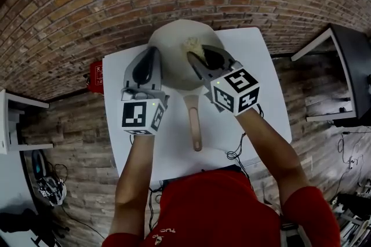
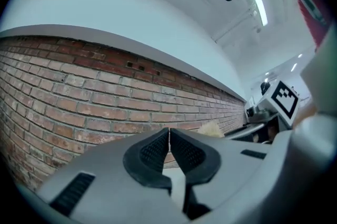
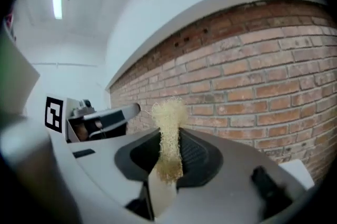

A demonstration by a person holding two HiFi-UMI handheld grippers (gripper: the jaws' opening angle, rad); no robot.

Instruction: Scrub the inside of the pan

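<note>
One pan [image 1: 174, 51] points its handle [image 1: 194, 124] toward the person [image 1: 220, 205].

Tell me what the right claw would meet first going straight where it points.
Probably the red brick wall; the right claw, shut on the pale fibrous scrubber, seems aimed above the beige pan.

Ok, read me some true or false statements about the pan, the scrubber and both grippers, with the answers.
1. The right gripper holds the scrubber. True.
2. The left gripper is open. False: its fingers are shut together with nothing between them.
3. The pan is on a white table. True.
4. The pan's handle points away from the person. False: it points toward the person.
5. The scrubber is dark blue. False: it is pale yellow.
</note>
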